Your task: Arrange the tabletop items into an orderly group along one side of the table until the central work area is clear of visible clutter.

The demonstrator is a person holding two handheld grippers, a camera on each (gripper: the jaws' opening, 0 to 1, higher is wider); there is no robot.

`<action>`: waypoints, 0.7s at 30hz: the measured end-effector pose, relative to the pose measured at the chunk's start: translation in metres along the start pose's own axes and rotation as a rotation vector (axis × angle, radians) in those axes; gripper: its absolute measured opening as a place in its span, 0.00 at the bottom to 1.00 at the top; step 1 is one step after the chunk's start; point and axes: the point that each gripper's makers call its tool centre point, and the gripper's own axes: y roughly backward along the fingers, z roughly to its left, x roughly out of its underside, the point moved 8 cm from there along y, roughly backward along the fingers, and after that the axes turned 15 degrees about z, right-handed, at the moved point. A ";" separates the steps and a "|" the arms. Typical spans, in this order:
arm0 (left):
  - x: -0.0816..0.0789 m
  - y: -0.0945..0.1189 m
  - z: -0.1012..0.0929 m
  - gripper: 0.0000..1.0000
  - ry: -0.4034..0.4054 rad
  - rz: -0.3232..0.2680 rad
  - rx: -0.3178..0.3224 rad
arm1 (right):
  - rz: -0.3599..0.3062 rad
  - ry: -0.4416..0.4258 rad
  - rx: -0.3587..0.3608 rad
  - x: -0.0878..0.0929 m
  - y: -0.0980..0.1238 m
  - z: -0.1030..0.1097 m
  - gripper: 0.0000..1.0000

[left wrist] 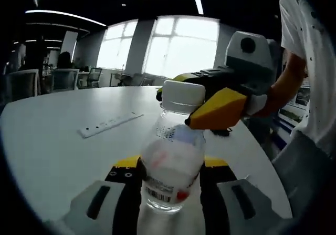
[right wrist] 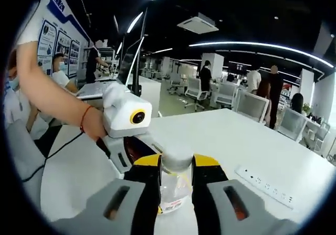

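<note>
Two sets of tongs meet on one bottle (left wrist: 172,161) here, and you hold both. In the left gripper view, your left tongs (left wrist: 172,185) rise from the bottom with the bottle's lower body clamped between their yellow-tipped black jaws, so they are closed on it. Your right tongs (left wrist: 184,106) come in from the right side of that view, their yellow and black jaws set about the white cap (left wrist: 181,94). In the right gripper view, your right tongs (right wrist: 176,180) show the cap and neck of the bottle (right wrist: 175,185) pressed between the two jaws, gripping it. The left tongs (right wrist: 131,151) appear beyond, held by a hand (right wrist: 94,124) with a red string at the wrist. The white desk (left wrist: 58,145) carries the bottle, which stands upright near the desk's near edge. The bottle is clear plastic with a white label, a barcode and a small red mark low on its body. A white power strip (left wrist: 109,125) lies flat on the desk well apart from the bottle; in the right gripper view it sits at the right (right wrist: 265,186). The bottle's base is cut off by the jaws, and the label's print is too small to read.
</note>
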 end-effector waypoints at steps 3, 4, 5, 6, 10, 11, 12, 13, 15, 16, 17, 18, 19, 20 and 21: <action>0.000 0.001 0.000 0.43 -0.004 -0.001 0.000 | 0.006 0.023 0.006 -0.001 0.001 0.002 0.19; 0.000 0.001 -0.001 0.43 -0.007 0.000 0.001 | 0.008 0.027 0.007 -0.001 0.001 0.003 0.19; 0.000 0.001 -0.001 0.43 -0.008 0.001 0.001 | 0.012 0.034 0.007 -0.002 0.001 0.004 0.19; 0.001 0.001 -0.002 0.43 -0.011 0.002 0.002 | 0.015 0.041 0.007 -0.002 0.002 0.005 0.19; 0.001 0.001 -0.003 0.44 -0.020 0.011 0.004 | 0.039 0.054 0.016 -0.003 0.004 0.008 0.20; 0.001 0.001 -0.004 0.44 -0.020 0.011 0.003 | 0.045 0.068 0.026 -0.002 0.004 0.009 0.20; 0.001 0.001 -0.004 0.44 -0.022 0.012 0.004 | 0.049 0.069 0.030 -0.002 0.004 0.009 0.20; 0.001 0.001 -0.004 0.44 -0.023 0.013 0.004 | 0.053 0.068 0.027 -0.002 0.005 0.009 0.20; 0.001 0.001 -0.005 0.44 -0.024 0.014 0.006 | 0.058 0.071 0.033 -0.002 0.006 0.010 0.20; 0.001 0.001 -0.005 0.44 -0.026 0.015 0.006 | 0.059 0.075 0.035 -0.002 0.006 0.010 0.20; 0.001 0.001 -0.005 0.45 -0.028 0.016 0.006 | 0.058 0.078 0.035 -0.002 0.006 0.011 0.20; 0.001 0.001 -0.006 0.45 -0.028 0.017 0.005 | 0.059 0.082 0.038 -0.002 0.006 0.011 0.21; 0.001 0.002 -0.006 0.46 -0.029 0.018 0.001 | 0.060 0.086 0.041 -0.001 0.007 0.011 0.21; 0.001 0.002 -0.006 0.46 -0.030 0.018 0.000 | 0.063 0.089 0.044 -0.001 0.007 0.011 0.21; 0.001 0.002 -0.005 0.47 -0.029 0.016 -0.001 | 0.065 0.091 0.048 -0.001 0.007 0.011 0.21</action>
